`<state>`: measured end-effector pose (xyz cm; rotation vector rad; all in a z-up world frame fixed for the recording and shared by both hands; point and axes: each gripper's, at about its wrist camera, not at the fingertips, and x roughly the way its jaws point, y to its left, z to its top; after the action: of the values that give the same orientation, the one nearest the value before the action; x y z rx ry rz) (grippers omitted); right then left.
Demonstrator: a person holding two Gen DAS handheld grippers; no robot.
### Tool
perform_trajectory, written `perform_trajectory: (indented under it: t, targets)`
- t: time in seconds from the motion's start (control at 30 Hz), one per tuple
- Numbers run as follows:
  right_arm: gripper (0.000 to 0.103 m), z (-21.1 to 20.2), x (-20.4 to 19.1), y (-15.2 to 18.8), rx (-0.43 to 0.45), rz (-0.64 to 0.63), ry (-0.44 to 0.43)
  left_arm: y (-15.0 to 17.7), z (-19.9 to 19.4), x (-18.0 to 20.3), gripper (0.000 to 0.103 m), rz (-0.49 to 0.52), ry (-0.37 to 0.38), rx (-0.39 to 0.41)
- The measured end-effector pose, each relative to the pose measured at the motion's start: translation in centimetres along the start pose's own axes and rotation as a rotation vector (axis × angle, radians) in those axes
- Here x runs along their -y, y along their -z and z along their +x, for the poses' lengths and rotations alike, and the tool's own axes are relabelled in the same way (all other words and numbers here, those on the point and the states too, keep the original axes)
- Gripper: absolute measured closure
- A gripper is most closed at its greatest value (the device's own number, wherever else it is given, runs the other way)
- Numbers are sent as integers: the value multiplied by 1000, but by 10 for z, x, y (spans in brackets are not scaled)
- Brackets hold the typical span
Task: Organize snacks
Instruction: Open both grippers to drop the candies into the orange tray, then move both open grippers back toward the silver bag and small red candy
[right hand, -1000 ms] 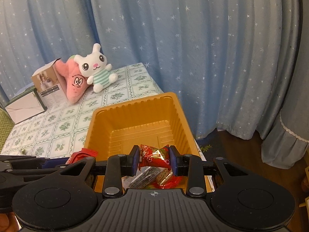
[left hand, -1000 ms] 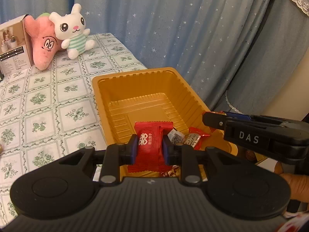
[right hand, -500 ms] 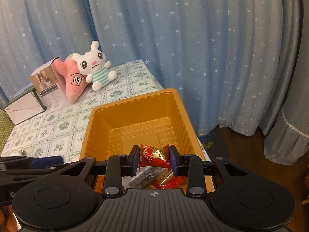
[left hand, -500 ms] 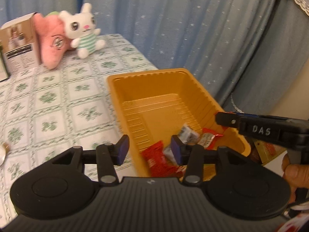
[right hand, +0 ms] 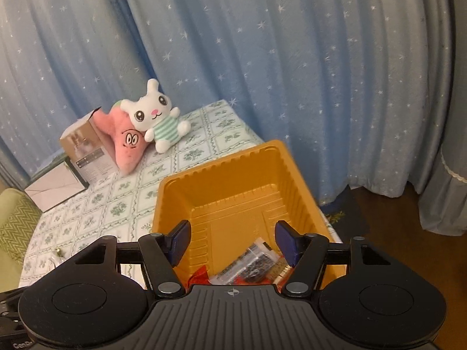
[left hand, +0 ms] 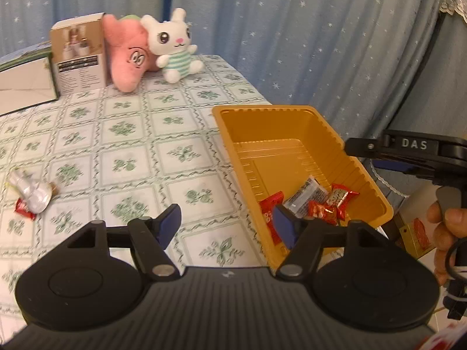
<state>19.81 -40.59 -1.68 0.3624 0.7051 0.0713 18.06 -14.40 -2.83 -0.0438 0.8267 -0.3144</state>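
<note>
An orange plastic tray [left hand: 292,122] stands at the table's right edge; it also shows in the right wrist view [right hand: 221,175]. In its near end lie several wrapped snacks: a red packet [left hand: 270,204], a silver-black packet [left hand: 306,197] and small red candies [left hand: 340,197]. The silver-black packet also shows in the right wrist view [right hand: 251,265]. My left gripper [left hand: 226,226] is open and empty, just left of the tray's near corner. My right gripper [right hand: 233,243] is open and empty above the tray's near end. A silver wrapped snack [left hand: 32,194] and a small red one [left hand: 24,208] lie on the table at far left.
A white plush rabbit [left hand: 173,45], a pink plush [left hand: 128,61] and a cardboard box [left hand: 77,54] stand at the back of the floral tablecloth [left hand: 131,145]. Blue starred curtains hang behind. The table edge and the floor are just right of the tray.
My left gripper opened, dropped the red packet into the tray and swung left. My right gripper opened and let its red candy fall into the tray.
</note>
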Motion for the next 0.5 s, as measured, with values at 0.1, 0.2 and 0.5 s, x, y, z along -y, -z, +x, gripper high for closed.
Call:
perform_trajectory:
  t: [0.1,0.2,0.5]
  targets:
    - [39,-12,1,4,-3,17,15,5,-12,-5,32,-24,-4,7]
    - [39,-26,-2,11,-4,21,25,9,-25,-7,29,-20,-13,16]
    - [39,-66,-35,39,-9,-25,7,27,-69,-24,16,-55,-50,48]
